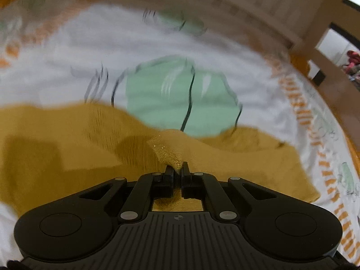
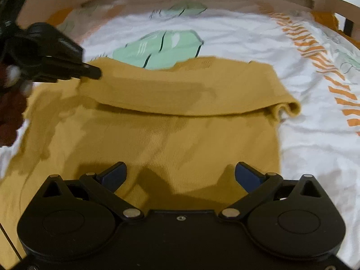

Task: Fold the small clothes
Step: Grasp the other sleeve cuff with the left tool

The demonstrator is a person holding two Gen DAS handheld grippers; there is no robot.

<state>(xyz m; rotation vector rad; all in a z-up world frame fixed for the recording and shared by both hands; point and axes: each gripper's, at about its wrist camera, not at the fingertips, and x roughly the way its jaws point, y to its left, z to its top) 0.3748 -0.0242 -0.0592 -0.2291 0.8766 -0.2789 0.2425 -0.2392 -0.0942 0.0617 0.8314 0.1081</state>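
Note:
A mustard-yellow knit garment [image 2: 171,139] lies on a white printed bedsheet [image 2: 243,33]. Its far part is folded over toward me, leaving a rolled fold edge [image 2: 180,110] across its width. My left gripper [image 1: 177,168] is shut on a pinch of the yellow fabric [image 1: 167,148] at the garment's far left edge; it also shows in the right wrist view [image 2: 90,70] at the folded flap's left corner. My right gripper [image 2: 180,175] is open and empty, hovering over the near part of the garment.
The sheet has green leaf prints [image 2: 157,49] and an orange patterned border [image 2: 326,67]. A wooden slatted bed frame [image 1: 281,15] runs along the far side. A dark red sleeve [image 2: 9,108] is at the left edge.

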